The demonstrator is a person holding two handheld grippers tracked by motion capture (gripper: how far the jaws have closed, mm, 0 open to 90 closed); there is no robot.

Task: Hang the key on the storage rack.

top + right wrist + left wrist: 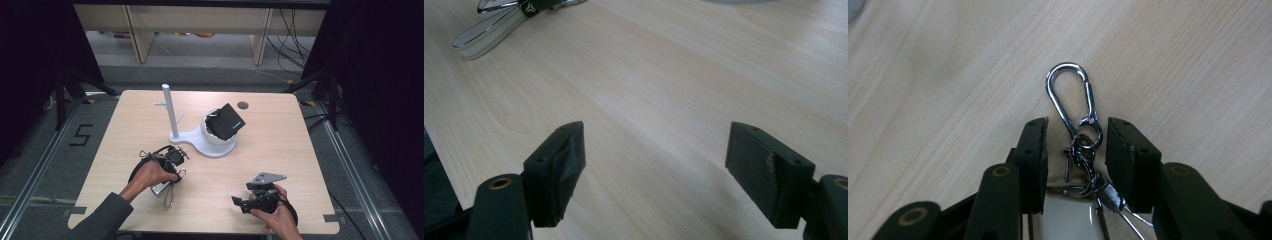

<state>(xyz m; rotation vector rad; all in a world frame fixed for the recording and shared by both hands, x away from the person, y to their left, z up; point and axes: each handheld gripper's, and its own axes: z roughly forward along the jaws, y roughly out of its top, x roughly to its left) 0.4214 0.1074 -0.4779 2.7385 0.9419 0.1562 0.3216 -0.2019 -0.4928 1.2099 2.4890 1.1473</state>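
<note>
**Left claw straddles the key ring's swivel links**

The shiny chrome carabiner key ring [1071, 100] lies flat on the pale wooden table [938, 75], its pear-shaped snap hook pointing out past the fingertips of the left claw [1075, 145]. Its small swivel links sit right between the two black pads, with a gap on either side: the claw is part-way closed around them and not yet clenched on anything. Behind the links, deeper between the jaws, a wire loop and a white tag trail back.

I judge the piece light, hard and slick, and jointed at the swivel, so the hook is likely to flop once lifted. The stiff straight side of the hook, just ahead of the fingertips, looks the surer hold; the links may twist or slip out.

Off to that claw's side, the right claw [654, 160] rests low over bare table, wide open and empty. Farther off stands a white peg stand [170, 112], a black pouch [226, 121] on its bowl.
</note>
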